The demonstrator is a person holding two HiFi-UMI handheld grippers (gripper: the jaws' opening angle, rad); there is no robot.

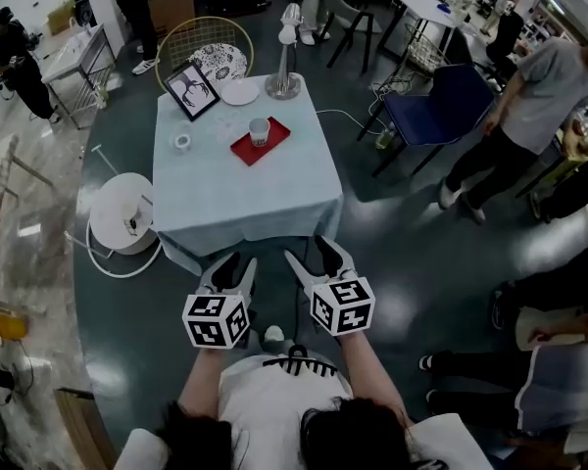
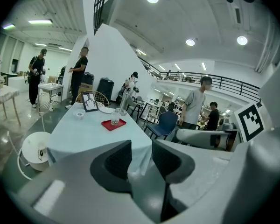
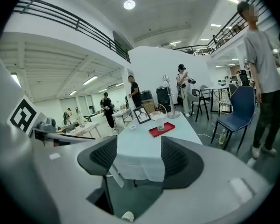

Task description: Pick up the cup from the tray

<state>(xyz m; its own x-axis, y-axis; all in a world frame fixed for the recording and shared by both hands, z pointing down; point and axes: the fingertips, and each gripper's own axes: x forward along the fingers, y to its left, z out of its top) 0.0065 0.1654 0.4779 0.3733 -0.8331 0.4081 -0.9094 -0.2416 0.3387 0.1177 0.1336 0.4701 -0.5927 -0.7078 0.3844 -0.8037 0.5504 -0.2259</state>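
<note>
A clear cup (image 1: 259,130) stands upright on a red tray (image 1: 277,141) at the far middle of a table with a pale blue cloth (image 1: 245,199). Both grippers hang in front of the table's near edge, well short of the tray. My left gripper (image 1: 237,262) is open with nothing between its pads. My right gripper (image 1: 309,253) is open wider, also with nothing in it. The left gripper view looks past my left gripper (image 2: 141,160) to the cup (image 2: 115,119) on its tray (image 2: 107,124). The right gripper view looks past my right gripper (image 3: 139,160) to the cup (image 3: 160,126).
On the table's far side are a framed picture (image 1: 191,89), a white plate (image 1: 239,92), a lamp base (image 1: 283,86) and a tape roll (image 1: 181,142). A blue chair (image 1: 441,111) stands to the right, a round white stand (image 1: 127,213) to the left. People stand around.
</note>
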